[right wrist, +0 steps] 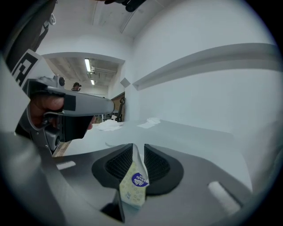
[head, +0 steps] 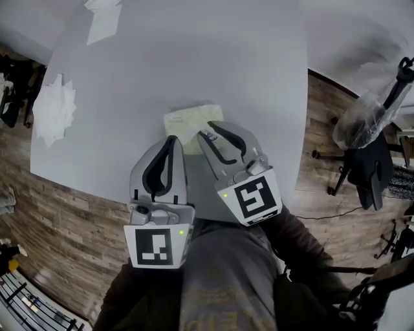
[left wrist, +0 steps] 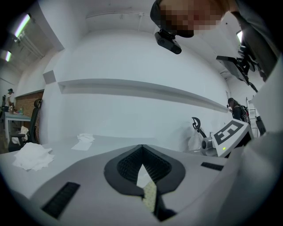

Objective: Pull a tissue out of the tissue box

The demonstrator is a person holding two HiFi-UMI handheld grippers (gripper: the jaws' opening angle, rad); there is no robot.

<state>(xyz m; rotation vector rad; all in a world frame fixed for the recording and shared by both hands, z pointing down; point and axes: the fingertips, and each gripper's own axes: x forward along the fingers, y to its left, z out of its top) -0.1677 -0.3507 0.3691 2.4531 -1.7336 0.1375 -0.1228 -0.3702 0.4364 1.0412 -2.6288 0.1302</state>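
Observation:
A pale yellow soft tissue pack [head: 187, 121] lies on the grey table [head: 194, 58], just ahead of both grippers. My right gripper [head: 211, 131] reaches it from the near right. In the right gripper view the jaws of that gripper [right wrist: 138, 149] stand close together with the pack [right wrist: 134, 185] and its blue logo pinched upright between them. My left gripper [head: 172, 139] sits over the pack's near left corner. Its tips [left wrist: 141, 147] meet, and through the gap behind them I see a strip of the pack [left wrist: 149, 194] below.
A heap of loose white tissues [head: 55, 106] lies at the table's left edge, and a flat tissue [head: 103, 19] at the far edge. Beyond the table's right side, a black stand with a plastic bag [head: 369, 136] stands on the wooden floor.

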